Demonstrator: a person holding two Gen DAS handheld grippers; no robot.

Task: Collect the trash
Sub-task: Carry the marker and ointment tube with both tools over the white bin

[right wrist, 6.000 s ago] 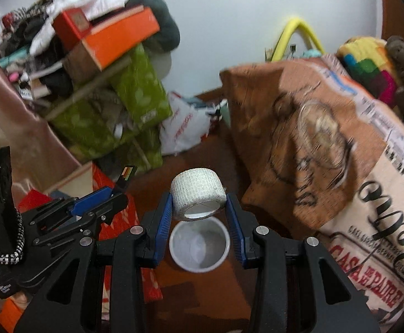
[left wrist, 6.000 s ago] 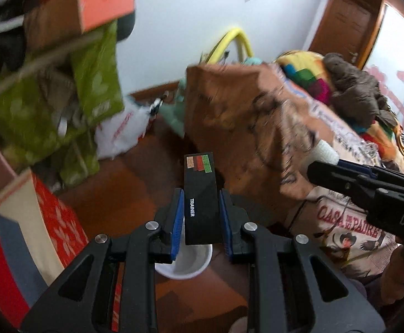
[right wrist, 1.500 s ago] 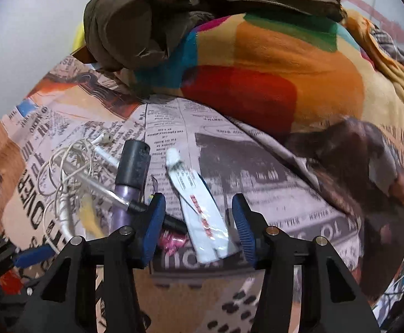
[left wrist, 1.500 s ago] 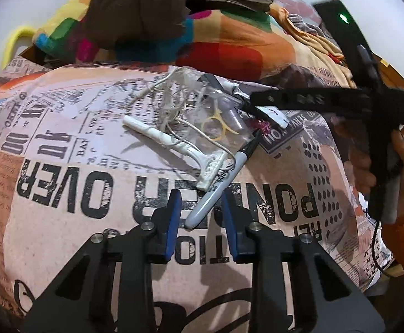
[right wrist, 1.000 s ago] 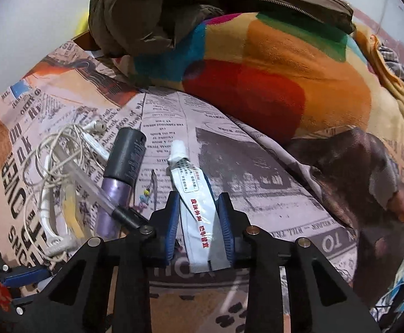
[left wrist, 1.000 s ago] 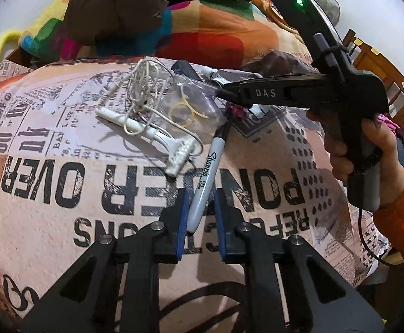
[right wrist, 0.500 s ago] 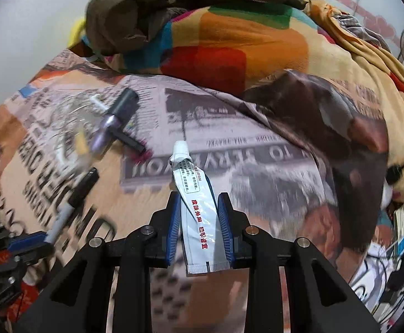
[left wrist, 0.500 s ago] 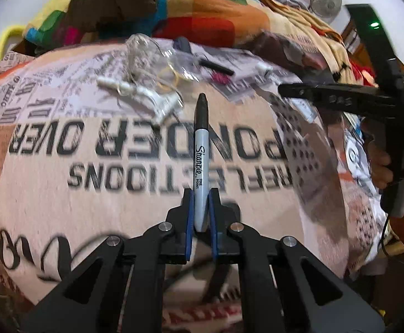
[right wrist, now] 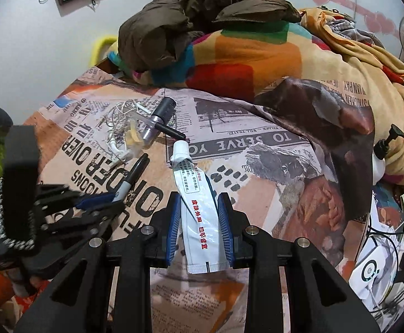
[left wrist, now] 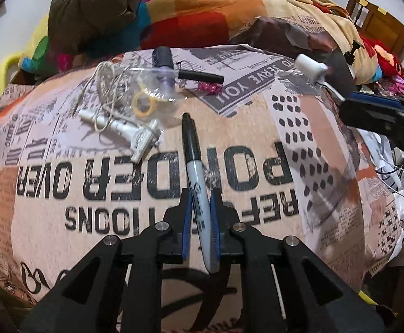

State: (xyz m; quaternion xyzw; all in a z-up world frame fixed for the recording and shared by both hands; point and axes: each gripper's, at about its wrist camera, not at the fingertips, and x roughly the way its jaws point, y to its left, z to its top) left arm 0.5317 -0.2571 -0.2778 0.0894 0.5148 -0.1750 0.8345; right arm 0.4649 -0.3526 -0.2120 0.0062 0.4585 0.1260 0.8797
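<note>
My left gripper (left wrist: 199, 216) is shut on a grey Sharpie marker (left wrist: 195, 172) with a black cap, held above the newsprint bedspread (left wrist: 257, 163). My right gripper (right wrist: 199, 213) is shut on a flat white ointment tube (right wrist: 195, 202) with red lettering, also lifted off the bed. The tube's white cap (left wrist: 310, 68) and the right gripper (left wrist: 382, 111) show at the right of the left wrist view. The left gripper with the marker (right wrist: 131, 177) shows at the left of the right wrist view.
Left on the bedspread: a tangled white cable (left wrist: 110, 102), a clear bag with a yellow ring (left wrist: 143, 102), a grey-capped purple bottle (right wrist: 160, 122), a black stick (left wrist: 202, 77). A brown jacket (right wrist: 199, 19) and colourful blanket (right wrist: 243, 61) lie behind. Clutter lies off the bed's right side (right wrist: 382, 249).
Both grippers closed on their items and lifted them off the bed, drawing back from the pile. Six seconds ago they held a black box and a tape roll over a white cup.
</note>
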